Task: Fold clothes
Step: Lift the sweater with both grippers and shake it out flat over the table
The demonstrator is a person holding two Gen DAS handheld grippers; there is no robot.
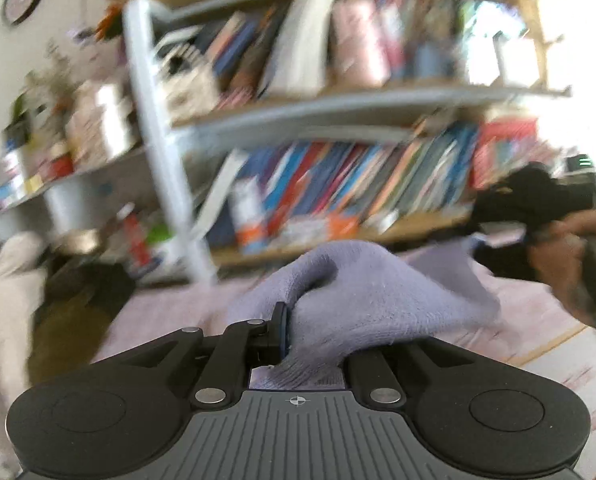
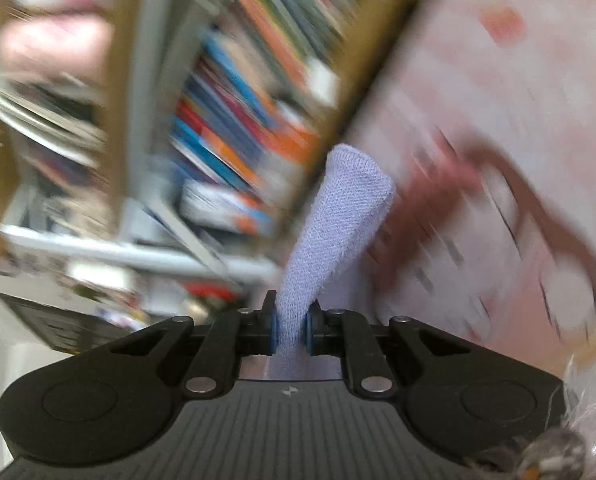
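Note:
A lavender knit garment (image 1: 362, 296) is held up off the pink patterned bedspread (image 1: 538, 312). My left gripper (image 1: 298, 332) is shut on one part of it; the cloth drapes over and hides the right finger. My right gripper (image 2: 292, 328) is shut on another part of the garment (image 2: 338, 216), which sticks up between its blue pads. In the left wrist view the right gripper (image 1: 538, 204) and the hand holding it show at the far right, at about the same height. Both views are motion-blurred.
A tall bookshelf (image 1: 338, 120) full of books stands just behind the bed. A cluttered side shelf (image 1: 58, 152) and a white garment (image 1: 6, 288) are at the left. The bedspread (image 2: 498, 140) fills the right of the right wrist view.

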